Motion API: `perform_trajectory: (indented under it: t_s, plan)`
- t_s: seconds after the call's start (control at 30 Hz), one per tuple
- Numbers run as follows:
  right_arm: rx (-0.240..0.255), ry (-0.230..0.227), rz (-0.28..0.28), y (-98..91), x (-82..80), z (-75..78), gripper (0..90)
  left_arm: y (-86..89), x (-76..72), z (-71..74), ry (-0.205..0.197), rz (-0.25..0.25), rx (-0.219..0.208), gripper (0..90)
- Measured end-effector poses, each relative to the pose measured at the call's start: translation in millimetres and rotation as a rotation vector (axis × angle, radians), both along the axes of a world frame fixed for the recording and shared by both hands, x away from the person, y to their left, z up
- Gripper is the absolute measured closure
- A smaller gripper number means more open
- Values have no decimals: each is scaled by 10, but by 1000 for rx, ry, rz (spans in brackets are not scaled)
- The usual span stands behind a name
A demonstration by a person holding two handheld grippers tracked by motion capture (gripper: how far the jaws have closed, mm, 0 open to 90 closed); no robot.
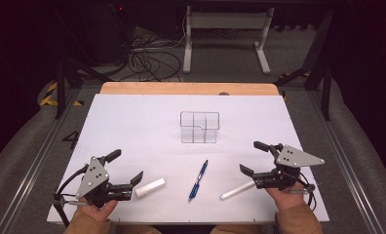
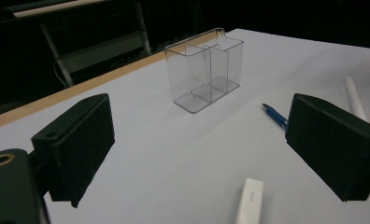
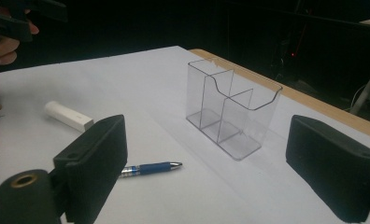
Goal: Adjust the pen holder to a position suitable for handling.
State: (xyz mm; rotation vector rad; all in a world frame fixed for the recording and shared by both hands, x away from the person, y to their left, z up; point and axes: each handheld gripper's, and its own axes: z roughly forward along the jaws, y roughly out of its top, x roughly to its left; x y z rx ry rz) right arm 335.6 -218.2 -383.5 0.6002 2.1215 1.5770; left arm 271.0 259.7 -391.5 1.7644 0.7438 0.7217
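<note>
A clear plastic organizer (image 1: pixel 199 127) with several compartments stands upright mid-table on the white sheet (image 1: pixel 132 122). In front of it lie a blue pen (image 1: pixel 198 180), a white block (image 1: pixel 150 187) and a white stick (image 1: pixel 237 190). My left gripper (image 1: pixel 127 165) rests open at the front left, its near jaw just left of the block. Front right, my right gripper (image 1: pixel 250 157) is open, its near jaw just beyond the stick's right end. The left gripper view has the organizer (image 2: pixel 206 74), pen (image 2: pixel 275 115), block (image 2: pixel 251 200) and stick (image 2: pixel 354 97). The right gripper view has the organizer (image 3: pixel 230 109), pen (image 3: pixel 150 169) and block (image 3: pixel 68 115).
A wooden strip (image 1: pixel 188 88) borders the table's far edge. Beyond it stand a white desk frame (image 1: pixel 225 34) and loose cables (image 1: pixel 147 61) on the floor. Metal rails (image 1: pixel 40 151) run along both sides of the table.
</note>
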Motion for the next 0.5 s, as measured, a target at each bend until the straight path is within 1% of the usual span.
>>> perform_trajectory:
  t_s: [0.03, 0.1, 0.2, 0.3, 0.33, 0.37, 0.4, 0.43, 0.5]
  plan:
    - [-11, 1, 0, 15, 8, 20, 137, 1, 1, -1, 2, 0, -2, 90]
    - [-11, -19, 8, 46, 21, 45, 143, 3, -1, -1, 5, -3, -4, 90]
    - [-8, -9, 13, 82, 62, 52, 143, 3, -2, -1, 4, -2, -3, 90]
    - [-40, 4, 10, 124, 95, 87, 145, 0, 3, -5, 4, -2, -5, 90]
    - [-43, 2, 17, 144, 112, 136, 146, -2, 2, -6, 7, -4, -6, 90]
    - [-43, 2, 17, 144, 112, 136, 146, -5, 2, -7, 5, -3, -6, 90]
    - [-57, 9, 21, 173, 141, 196, 146, -6, 1, -7, 6, -4, -5, 90]
    - [-57, 9, 21, 173, 141, 196, 146, -7, 0, -7, 6, -4, -5, 90]
    - [-78, 7, 22, 212, 168, 263, 146, -6, 0, -7, 6, -4, -4, 90]
